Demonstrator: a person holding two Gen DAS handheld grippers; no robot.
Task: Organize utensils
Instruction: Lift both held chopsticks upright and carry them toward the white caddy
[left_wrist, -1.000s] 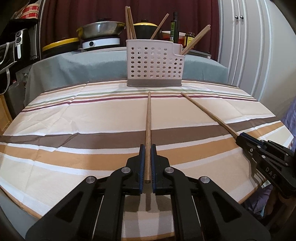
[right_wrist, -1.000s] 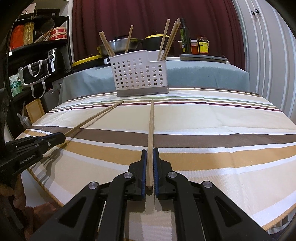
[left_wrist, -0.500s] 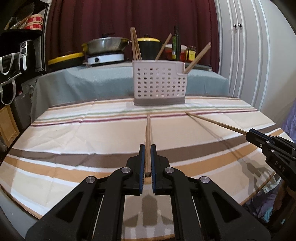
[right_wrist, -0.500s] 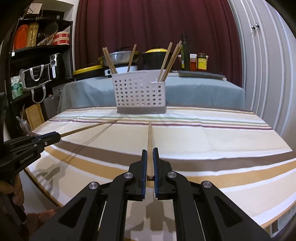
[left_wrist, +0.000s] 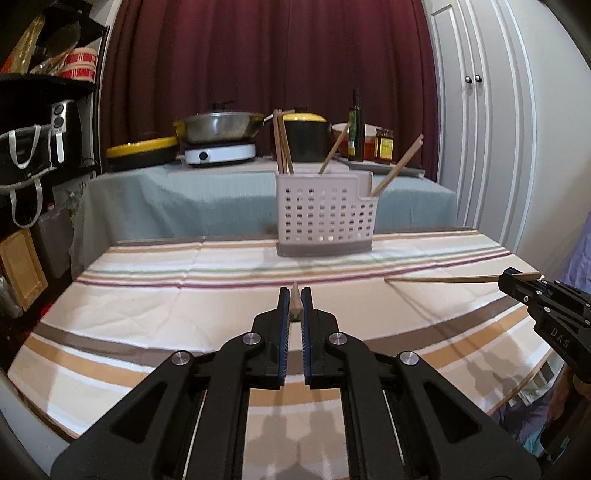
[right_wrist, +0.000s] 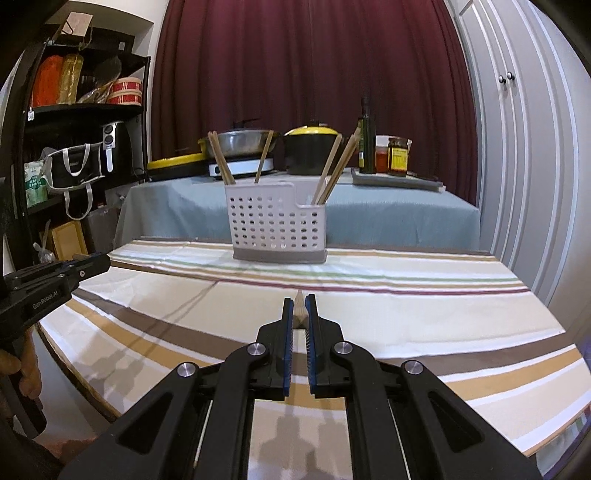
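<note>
Above the striped cloth (left_wrist: 147, 314) on the worktop, both grippers are lifted clear of the surface, each w/ a wooden chopstick pinched in its jaws. The left gripper (left_wrist: 294, 308) has its jaws closed nearly together on a chopstick (left_wrist: 295, 304) that points straight fwd, so the left wrist view sees only its foreshortened end. The right gripper (right_wrist: 300, 312) is the same: jaws narrowed to a slim gap, clamped on its own chopstick (right_wrist: 300, 310), also seen end-on. In the left wrist view that second chopstick runs out sideways from the right gripper's tip at the right edge (its shaft hangs above the cloth, w/ a thin shadow below it).

The white perforated utensil holder (left_wrist: 325, 214) stands upright at the far edge of the cloth, well apart from both grippers, roughly straight ahead. It already has several chopsticks (right_wrist: 221, 158) in it, leaning at different angles: a pair at the left end, one near the middle, more in the lower right compartment.

Behind it is a second table under a grey-blue cover (right_wrist: 388, 210), carrying a wok (left_wrist: 221, 127) on a hotplate, a black pot w/ yellow lid (right_wrist: 312, 149), a bottle and jars. A hand (right_wrist: 14, 369) grips the left gripper's handle at the left edge of the right wrist view.
</note>
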